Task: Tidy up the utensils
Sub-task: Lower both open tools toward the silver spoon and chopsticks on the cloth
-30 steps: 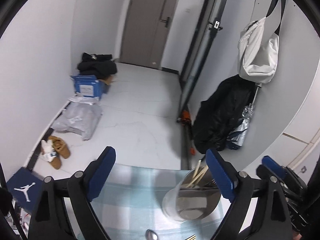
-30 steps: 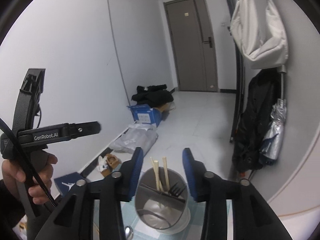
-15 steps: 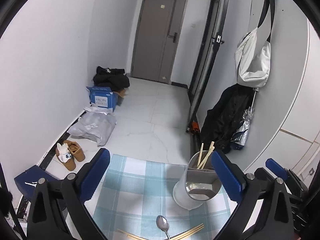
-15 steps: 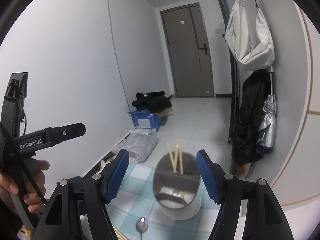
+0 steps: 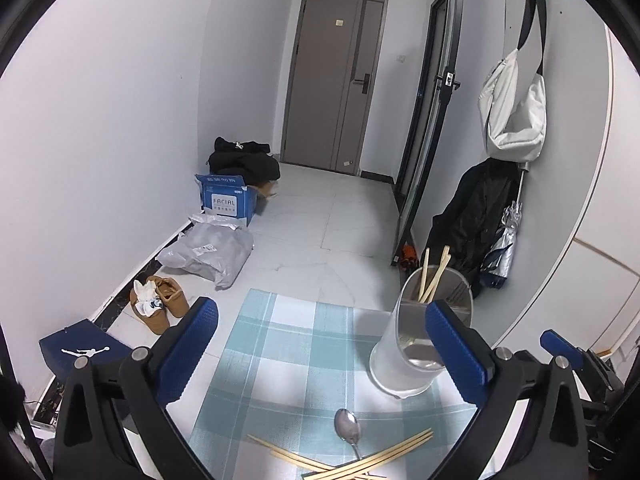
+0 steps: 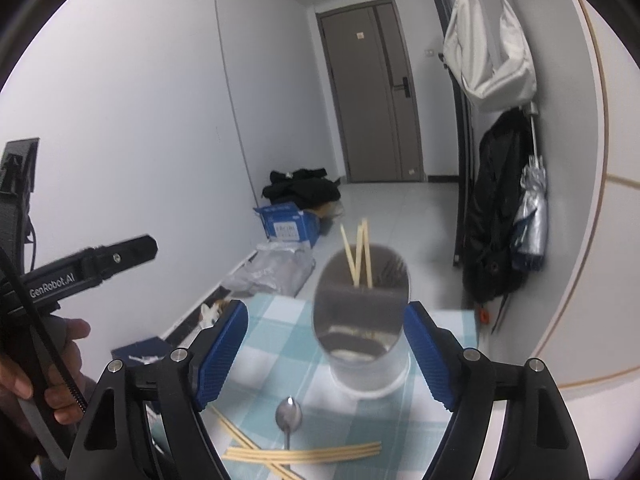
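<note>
Left wrist view: the left hand-held gripper (image 5: 320, 344) stands wide with nothing between its blue pads (image 5: 188, 350); its jaws have just been opening. On the checked cloth (image 5: 288, 344) covering the counter, the utensil holder (image 5: 416, 336) stands at about 3 o'clock from the cloth's middle, partly behind the right pad, with chopsticks in the holder (image 5: 430, 276) leaning up out of it. At 6 o'clock from the holder lies a spoon (image 5: 349, 432), its bowl toward the holder, and loose chopsticks (image 5: 360, 460) cross each other just below it.

From the right wrist, the right hand-held gripper (image 6: 326, 350) is also spread, empty, and its jaws have just been opening; the holder (image 6: 362, 320) sits straight ahead at 12 o'clock, between the pads but untouched. The spoon (image 6: 289, 416) lies in front of it, over the crossed chopsticks (image 6: 304, 454).

On the floor beyond, at 10 o'clock, are brown shoes (image 5: 160, 306), a grey parcel bag (image 5: 210, 252) and a blue box (image 5: 228, 200). At 2 o'clock a white bag (image 5: 514, 120) and a dark coat (image 5: 476, 216) hang on the wall. A person's hand (image 6: 40, 368) holds the other tool at 9 o'clock.
</note>
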Motion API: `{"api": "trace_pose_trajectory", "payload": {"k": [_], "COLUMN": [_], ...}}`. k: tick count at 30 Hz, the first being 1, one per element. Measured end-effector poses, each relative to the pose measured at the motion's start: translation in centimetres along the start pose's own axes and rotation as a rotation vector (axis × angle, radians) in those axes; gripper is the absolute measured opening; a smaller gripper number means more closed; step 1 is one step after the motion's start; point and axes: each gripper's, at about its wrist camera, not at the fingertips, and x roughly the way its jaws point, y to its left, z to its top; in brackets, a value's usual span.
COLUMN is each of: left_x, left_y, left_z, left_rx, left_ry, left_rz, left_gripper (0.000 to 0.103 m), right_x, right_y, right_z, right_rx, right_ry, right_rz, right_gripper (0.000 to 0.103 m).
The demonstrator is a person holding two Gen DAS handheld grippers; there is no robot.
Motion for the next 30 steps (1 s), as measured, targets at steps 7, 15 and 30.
{"api": "trace_pose_trajectory", "payload": {"k": [7,15,30], "left_x": [0.7,3.1,7.0], "left_y": [1.3,3.5,6.1], "left_z": [-2.6,-5.0,-6.7], "left_rx": [0.001,-0.034,-0.107], "left_ry": [0.02,0.133,0.294], "left_rz": [0.023,0.061,0.011], "left_gripper": [0.101,0.101,0.101], "right_x": [1.2,3.2,11.4], "right_y": [0.4,0.2,1.6], "right_z": [-3.1,-6.0,-10.1], "right_rx": [-0.01,-0.03,-0.012], "right_ry": [0.058,0.164,0.485], "right_rz": [0.002,0.018,0.132], "right_gripper": [0.081,0.081,0.055]}}
